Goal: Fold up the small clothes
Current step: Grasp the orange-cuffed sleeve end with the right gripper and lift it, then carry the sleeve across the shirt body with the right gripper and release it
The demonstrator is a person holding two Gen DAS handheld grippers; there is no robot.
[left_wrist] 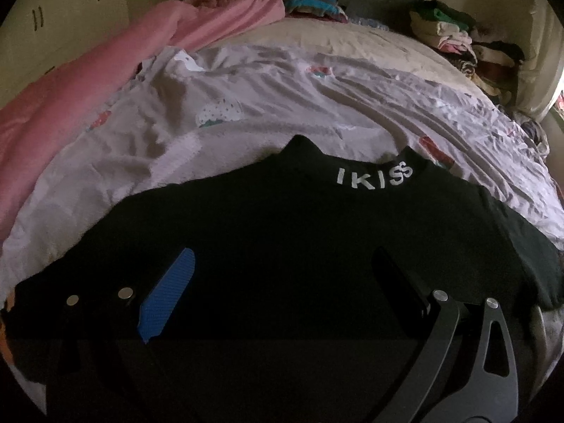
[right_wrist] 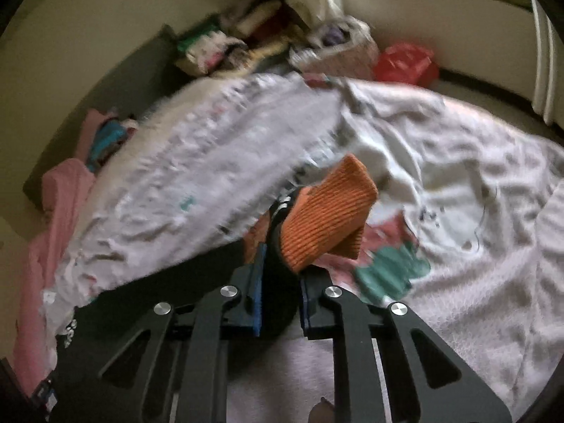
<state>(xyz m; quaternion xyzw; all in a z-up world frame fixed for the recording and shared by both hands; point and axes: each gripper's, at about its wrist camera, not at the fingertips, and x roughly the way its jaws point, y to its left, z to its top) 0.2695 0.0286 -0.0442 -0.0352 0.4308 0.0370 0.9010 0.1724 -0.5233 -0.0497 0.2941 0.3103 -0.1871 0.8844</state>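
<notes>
A black garment (left_wrist: 282,232) lies spread flat on the pale printed bedsheet (left_wrist: 268,91), and its collar band shows white letters "IKISS" (left_wrist: 374,178) – the last letters are stacked and a little hard to read. The left gripper (left_wrist: 282,282) hovers over it with jaws wide apart, holding nothing. The right gripper (right_wrist: 280,275) has its jaws clamped on dark cloth with an orange ribbed cuff (right_wrist: 328,211), probably this garment's sleeve – the view is blurred.
</notes>
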